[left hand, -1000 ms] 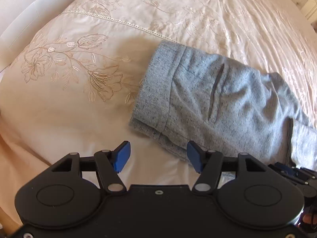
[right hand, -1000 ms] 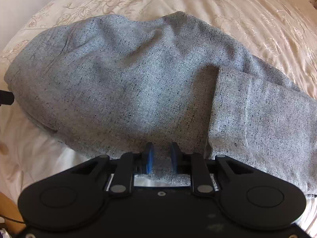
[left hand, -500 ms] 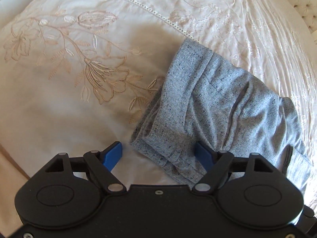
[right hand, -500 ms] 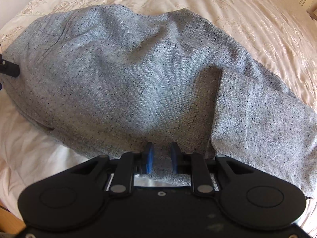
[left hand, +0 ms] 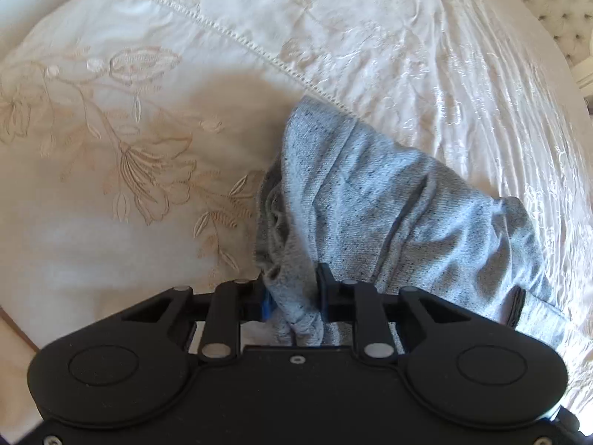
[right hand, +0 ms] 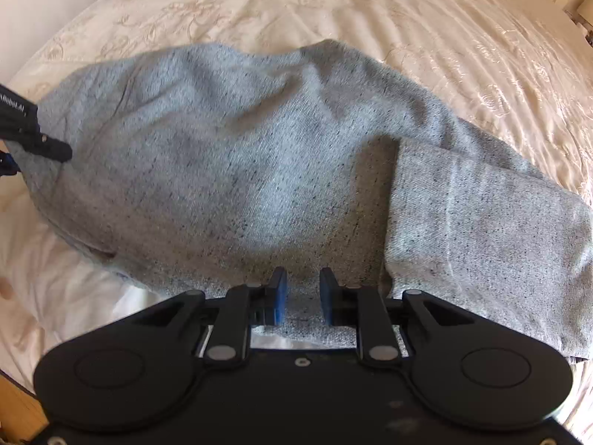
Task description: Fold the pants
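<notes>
The left tongs (left hand: 292,294) have come down and are closing on a bunched corner of the soft speckled grey pants (right hand: 259,170). The right tongs (right hand: 303,296) pinch another edge. The pants lie on the shiny cream flowered bed cover (left hand: 111,148).

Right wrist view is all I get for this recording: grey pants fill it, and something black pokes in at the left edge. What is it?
Observer: The left gripper. Its fingers are closing, with a bunched corner of the pants between them.
Operator: Which end of the pants?
Observer: The waistband end; a dark slit, probably a pocket, runs just beyond it.
Operator: Anything past the bed?
Observer: A tufted headboard, top right.
</notes>
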